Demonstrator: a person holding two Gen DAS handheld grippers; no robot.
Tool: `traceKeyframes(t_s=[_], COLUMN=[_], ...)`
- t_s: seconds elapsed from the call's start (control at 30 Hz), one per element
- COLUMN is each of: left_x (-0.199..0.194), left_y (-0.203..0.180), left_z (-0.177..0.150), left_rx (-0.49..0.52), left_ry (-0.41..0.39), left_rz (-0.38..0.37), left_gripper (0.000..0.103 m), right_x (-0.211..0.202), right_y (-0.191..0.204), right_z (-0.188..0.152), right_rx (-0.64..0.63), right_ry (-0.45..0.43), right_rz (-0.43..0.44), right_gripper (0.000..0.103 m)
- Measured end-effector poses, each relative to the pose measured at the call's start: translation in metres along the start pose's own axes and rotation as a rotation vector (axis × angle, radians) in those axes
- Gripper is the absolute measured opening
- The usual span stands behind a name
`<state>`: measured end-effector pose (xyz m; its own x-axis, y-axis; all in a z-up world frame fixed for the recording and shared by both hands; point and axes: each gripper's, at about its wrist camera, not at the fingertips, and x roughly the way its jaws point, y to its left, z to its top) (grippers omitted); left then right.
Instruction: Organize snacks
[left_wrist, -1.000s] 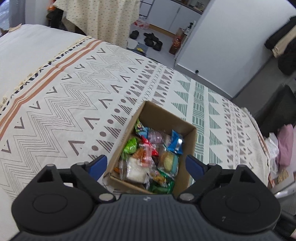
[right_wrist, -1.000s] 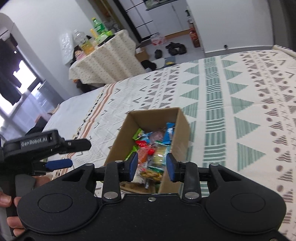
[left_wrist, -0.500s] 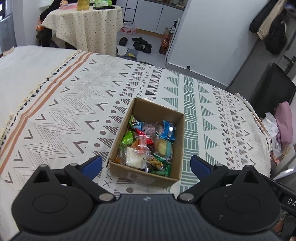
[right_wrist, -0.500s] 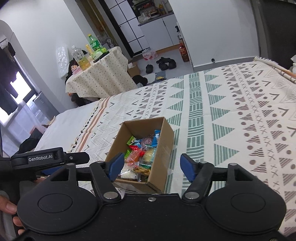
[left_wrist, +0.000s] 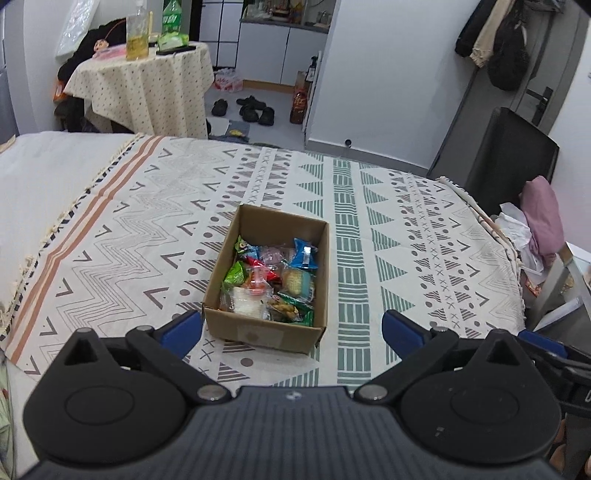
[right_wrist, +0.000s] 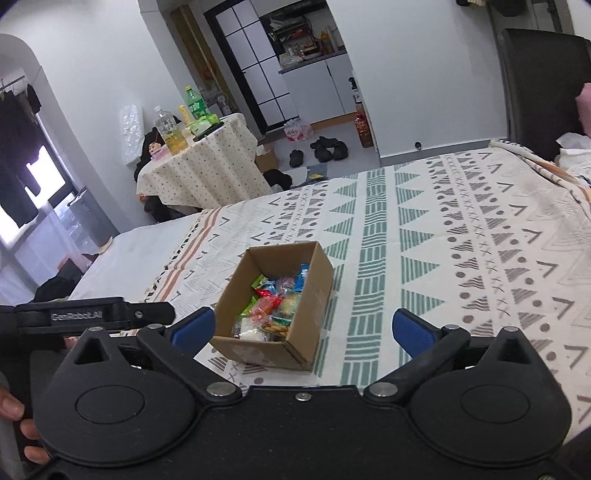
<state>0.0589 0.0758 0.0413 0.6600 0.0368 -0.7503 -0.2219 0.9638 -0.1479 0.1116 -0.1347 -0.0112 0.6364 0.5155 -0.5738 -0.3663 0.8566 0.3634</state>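
An open cardboard box (left_wrist: 264, 332) stands on the patterned bedspread (left_wrist: 369, 236), filled with several wrapped snacks (left_wrist: 273, 280). My left gripper (left_wrist: 291, 326) hovers above and short of the box's near wall, open, with nothing between its blue pads. In the right wrist view the box (right_wrist: 317, 295) and its snacks (right_wrist: 271, 306) lie just ahead. My right gripper (right_wrist: 303, 328) is also back from the box, its jaws opening wide and empty. The left gripper's black body (right_wrist: 92, 315) shows at the left, held by a hand (right_wrist: 11, 410).
A small table (left_wrist: 147, 88) with a dotted cloth carries bottles beyond the bed. Shoes (left_wrist: 251, 109) lie on the floor by a white wall. A black chair (left_wrist: 509, 158) and pink and white clothes (left_wrist: 539, 218) sit at the bed's right edge.
Both grippers have pulled back and risen away from the box, which now looks smaller. The right jaws have spread from narrow to wide; the left jaws widened slightly.
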Motion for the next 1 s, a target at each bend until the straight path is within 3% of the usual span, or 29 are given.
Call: traceKeyframes(t_s=[0.5, 1.0], left_x=[-0.061, -0.082], left_y=[-0.01, -0.005], left_z=[-0.024, -0.03], left_rx=[0.07, 0.105], left_ry=[-0.075, -0.102], left_rz=[-0.01, 0.018], left_gripper=[0.103, 0.103], right_x=[-0.048, -0.066], right_y=[0.001, 0.016], right_z=[-0.015, -0.02], right_rx=[-0.023, -0.075], right_ry=[-0.037, -0.042], right_rz=[0.021, 0.039], right_gripper=[0.103, 0.103])
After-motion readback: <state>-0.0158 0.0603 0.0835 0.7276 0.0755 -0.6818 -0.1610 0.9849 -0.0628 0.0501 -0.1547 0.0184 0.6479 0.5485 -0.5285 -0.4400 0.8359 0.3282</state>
